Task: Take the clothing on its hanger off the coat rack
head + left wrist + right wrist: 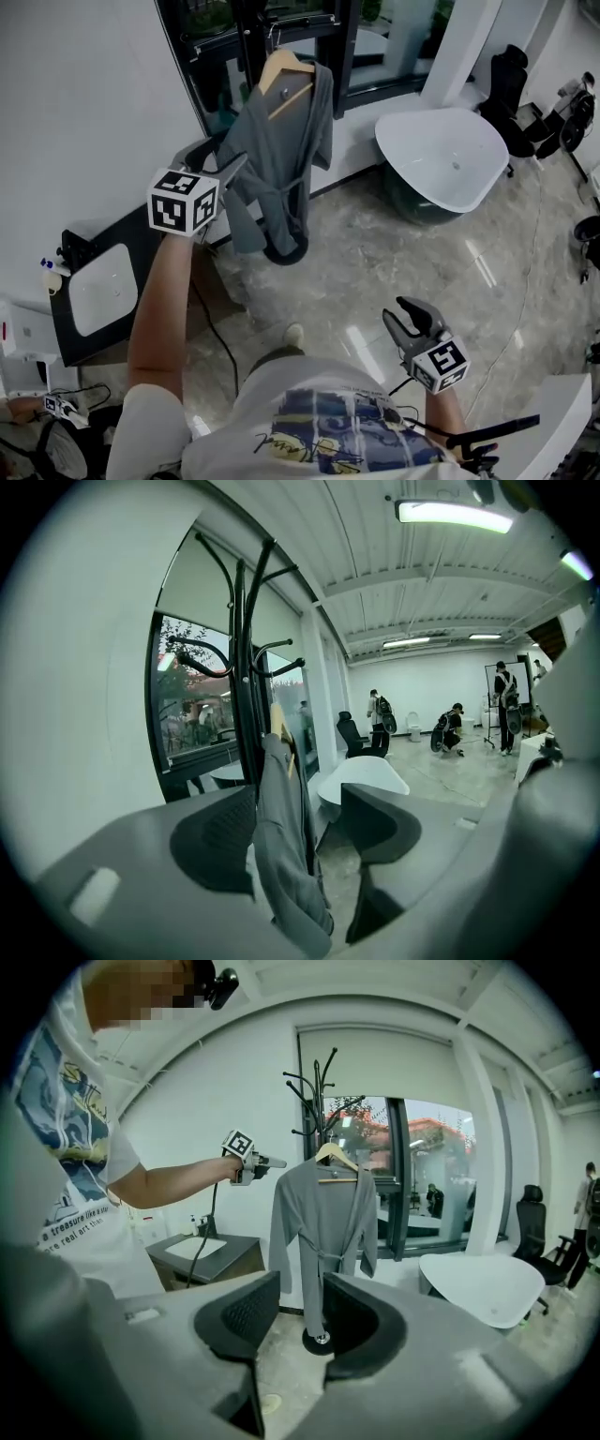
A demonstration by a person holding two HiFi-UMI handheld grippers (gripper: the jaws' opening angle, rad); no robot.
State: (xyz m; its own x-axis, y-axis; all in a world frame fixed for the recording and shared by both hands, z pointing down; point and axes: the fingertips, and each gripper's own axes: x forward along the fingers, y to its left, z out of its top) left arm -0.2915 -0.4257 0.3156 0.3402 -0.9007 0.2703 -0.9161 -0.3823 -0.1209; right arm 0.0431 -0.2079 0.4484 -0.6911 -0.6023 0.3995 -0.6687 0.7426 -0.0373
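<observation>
robe (281,150) hangs between the parted left tongs (302,834).

The robe (281,150) is grey and its hanger (281,67) is light brown. The coat rack (313,1101) is black. The floor (375,272) is pale grey with cloudy white streaks.

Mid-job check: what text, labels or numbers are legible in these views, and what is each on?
"a treasure like a" and, below it, "real art than": small print on the person's T-shirt, right gripper view; both lines are cut off.
Cursive word on the T-shirt, head view: too distorted to read.
Marker cubes: square patterns only, no words.
Robe, hanger, coat rack: no text.
</observation>
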